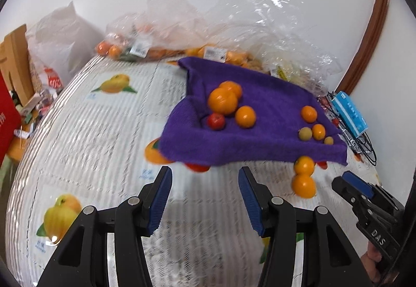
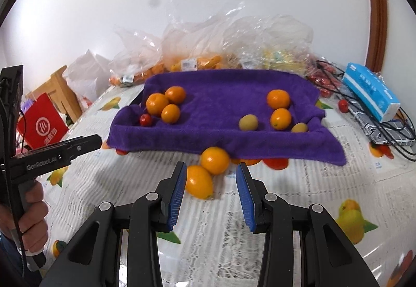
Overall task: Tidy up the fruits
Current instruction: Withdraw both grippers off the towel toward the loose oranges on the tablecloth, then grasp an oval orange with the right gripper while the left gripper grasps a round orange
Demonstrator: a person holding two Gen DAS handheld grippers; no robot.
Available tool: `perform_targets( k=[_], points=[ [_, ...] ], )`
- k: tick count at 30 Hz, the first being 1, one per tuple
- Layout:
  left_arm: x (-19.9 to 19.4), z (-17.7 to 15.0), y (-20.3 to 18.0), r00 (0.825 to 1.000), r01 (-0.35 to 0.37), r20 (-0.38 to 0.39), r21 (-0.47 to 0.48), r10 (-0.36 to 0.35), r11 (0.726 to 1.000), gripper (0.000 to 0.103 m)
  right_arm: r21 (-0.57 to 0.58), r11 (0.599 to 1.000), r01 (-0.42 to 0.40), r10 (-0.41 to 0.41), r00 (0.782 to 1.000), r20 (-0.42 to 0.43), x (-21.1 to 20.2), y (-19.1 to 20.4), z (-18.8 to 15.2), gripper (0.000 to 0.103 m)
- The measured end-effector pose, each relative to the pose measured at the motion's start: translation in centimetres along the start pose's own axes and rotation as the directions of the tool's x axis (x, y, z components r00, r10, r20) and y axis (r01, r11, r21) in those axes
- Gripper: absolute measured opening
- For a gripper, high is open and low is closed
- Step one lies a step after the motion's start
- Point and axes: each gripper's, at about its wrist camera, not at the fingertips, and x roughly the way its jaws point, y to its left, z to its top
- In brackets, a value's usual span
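Two oranges [image 2: 208,172] lay touching on the desk [image 2: 260,222], near the purple towel [image 2: 223,110]. Both left tongs [image 1: 205,175] and right tongs [image 2: 211,170] stood apart, empty. Judged firm, round, roll-prone; grip across the middle.

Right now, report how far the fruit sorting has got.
Done: oranges and a small red fruit grouped left on the purple towel, more fruit right. In hand: nothing; left gripper and right gripper open. Left: two oranges on the tablecloth.
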Motion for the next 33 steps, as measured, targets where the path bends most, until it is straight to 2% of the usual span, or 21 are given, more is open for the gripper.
perform_targets(
  k=[6,13,15,18,27,30,33],
  points=[
    [0.3,-0.9,1.5,1.0,0.014,-0.016,-0.011,-0.014,1.0,0.055,-0.028,1.0,-0.005,0.004,0.999,-0.053,2.2,1.2,-0.4,0.04],
    [0.9,-1.2,1.4,0.999,0.04,-0.034,0.006,-0.04,0.999,0.055,-0.045,0.999,0.011,-0.015,0.995,-0.103,4.4,1.9,-1.0,0.04],
    [1.0,-1.3,1.4,0.998,0.045,-0.038,0.01,-0.045,0.999,0.055,-0.047,0.999,0.014,-0.019,0.994,-0.109,4.8,2.0,-1.2,0.04],
    [1.0,-1.3,1.4,0.998,0.052,-0.041,0.008,-0.051,0.999,0.055,-0.048,0.999,0.022,-0.027,0.993,-0.113,5.2,2.3,-1.4,0.034],
    [0.9,-1.5,1.7,0.998,0.052,-0.047,-0.003,-0.052,0.999,0.056,-0.066,0.998,-0.001,-0.008,0.989,-0.146,6.3,3.1,-1.3,0.033],
    [0.9,-1.8,1.8,0.997,0.047,-0.057,0.001,-0.046,0.999,0.056,-0.053,0.998,0.036,-0.042,0.992,-0.123,6.2,3.0,-1.4,0.032],
    [1.2,-2.0,1.6,0.996,0.051,-0.075,-0.006,-0.051,0.999,0.056,-0.026,1.0,-0.001,-0.002,0.993,-0.116,5.2,2.6,-1.4,0.032]
  ],
)
